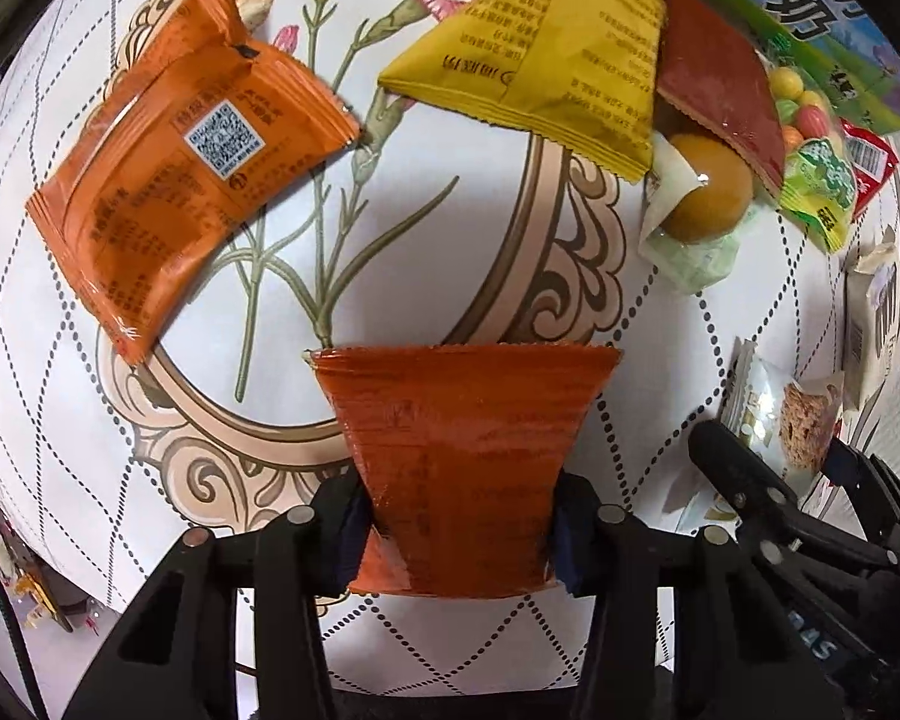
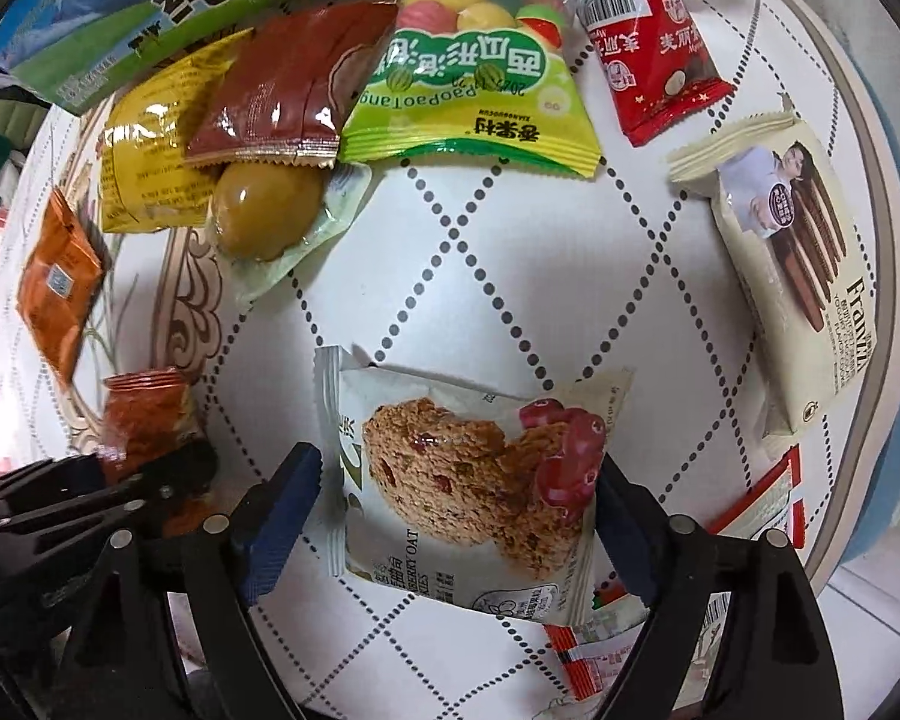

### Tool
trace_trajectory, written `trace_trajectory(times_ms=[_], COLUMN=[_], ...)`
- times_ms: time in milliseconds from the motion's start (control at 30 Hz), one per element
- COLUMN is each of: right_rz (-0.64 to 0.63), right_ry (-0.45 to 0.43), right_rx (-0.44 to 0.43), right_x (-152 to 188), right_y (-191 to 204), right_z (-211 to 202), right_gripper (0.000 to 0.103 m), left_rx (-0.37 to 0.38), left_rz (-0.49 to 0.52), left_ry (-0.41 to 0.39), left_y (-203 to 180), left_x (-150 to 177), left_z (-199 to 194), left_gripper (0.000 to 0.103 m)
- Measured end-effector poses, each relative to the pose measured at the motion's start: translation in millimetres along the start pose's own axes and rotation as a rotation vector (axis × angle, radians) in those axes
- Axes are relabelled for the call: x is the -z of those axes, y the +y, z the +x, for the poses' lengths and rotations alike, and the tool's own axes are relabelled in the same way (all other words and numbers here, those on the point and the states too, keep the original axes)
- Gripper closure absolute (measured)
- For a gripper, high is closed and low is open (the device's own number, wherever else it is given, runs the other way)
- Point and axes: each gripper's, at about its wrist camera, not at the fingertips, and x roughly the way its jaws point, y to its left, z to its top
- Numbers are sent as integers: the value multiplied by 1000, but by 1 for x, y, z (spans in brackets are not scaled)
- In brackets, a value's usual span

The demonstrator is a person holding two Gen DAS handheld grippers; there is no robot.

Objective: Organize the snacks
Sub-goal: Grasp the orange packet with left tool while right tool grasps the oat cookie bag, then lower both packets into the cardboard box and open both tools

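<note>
My left gripper (image 1: 459, 531) is shut on a red-orange snack packet (image 1: 462, 444) and holds it over the table; the packet also shows in the right wrist view (image 2: 147, 420). My right gripper (image 2: 456, 516) stands around a white oat cookie packet (image 2: 468, 480), its blue pads on both sides, the left pad slightly apart from it. An orange packet (image 1: 180, 180), a yellow packet (image 1: 546, 54), a dark red packet (image 2: 288, 96), a sealed egg-like snack (image 2: 267, 216) and a green candy bag (image 2: 468, 96) lie ahead.
A red packet (image 2: 654, 42) and a cream biscuit-stick packet (image 2: 804, 276) lie at the right. A milk carton box (image 2: 150, 6) stands at the back. More red-white packets (image 2: 594, 648) lie under the cookie packet. The tablecloth edge (image 2: 870, 300) curves at right.
</note>
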Motion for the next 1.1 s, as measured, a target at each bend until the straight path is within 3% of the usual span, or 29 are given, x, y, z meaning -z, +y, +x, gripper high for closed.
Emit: trace_trajectory(times_ms=[100,200,467,667,833,967,1100], right_rz=[-17,-12,-10,-26,-35,-50,-67], right_ry=[-20,-28,-79,-188,-307,-388,-419], right_rx=[-3,-38,-147,-221,-270,-257,-224], right_x=[13,18,7,-19,-55,-91,-139], right_y=[2,-2,-22,-30,-39,-31,-30], right_z=[0,-9,-69,-136,-194,-226,-234], right_gripper=[34,38,39,39,39,39,39], left_rx=[-4,0,78,167,244,207,157], left_rz=[18,35,74,107,131,159,170], left_ry=[-24,-56,-139,-243,-301,-364,-367], left_y=[-4,-9,-18,-32,-50,-59,-62], left_x=[3,8,14,5,-29,-67,-122], left_z=[-11,-26,-83,-153,-210,-244,-251], left_gripper=[60,61,61,61,61,61,60])
